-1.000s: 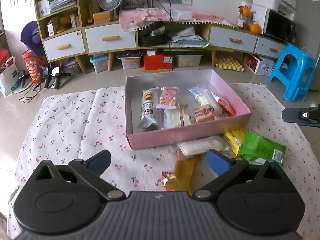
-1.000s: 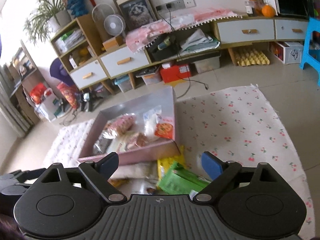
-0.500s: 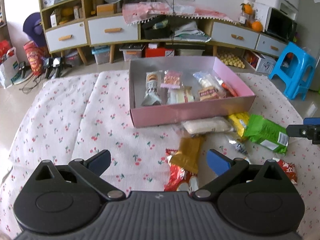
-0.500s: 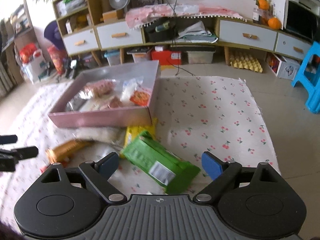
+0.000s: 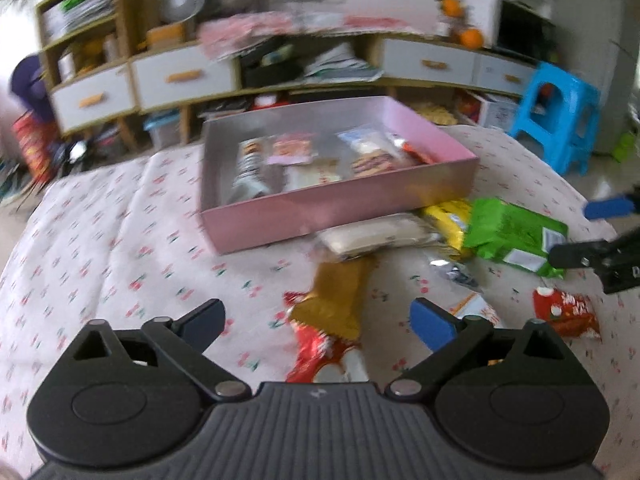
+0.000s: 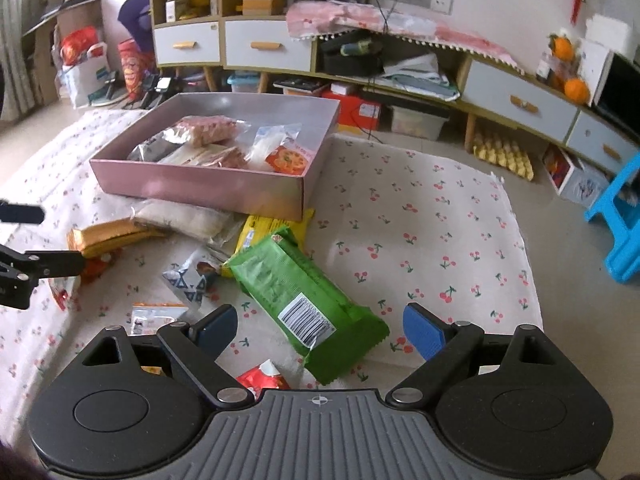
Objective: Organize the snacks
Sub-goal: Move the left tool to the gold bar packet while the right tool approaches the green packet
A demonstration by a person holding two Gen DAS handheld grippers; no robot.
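A pink box (image 5: 340,204) (image 6: 200,186) with several snack packets inside sits on the cherry-print cloth. Loose snacks lie in front of it: a green pack (image 6: 304,296) (image 5: 516,236), a yellow pack (image 6: 272,228), a gold bar (image 5: 340,300) (image 6: 108,236), a pale white pack (image 5: 376,236) (image 6: 184,216), a red packet (image 5: 320,352) and a small red packet (image 5: 568,312). My left gripper (image 5: 316,320) is open above the gold bar and red packet. My right gripper (image 6: 320,328) is open above the green pack's near end.
A low cabinet with drawers (image 6: 264,44) lines the far wall, with storage bins under it. A blue stool (image 5: 560,108) stands at the right beyond the cloth's edge. A small silver-blue packet (image 6: 192,280) and an orange-topped sachet (image 6: 156,312) lie near the green pack.
Both grippers have drawn back and lowered toward the loose snacks. The right gripper has swung left to face the green pack. Both stay open and empty.
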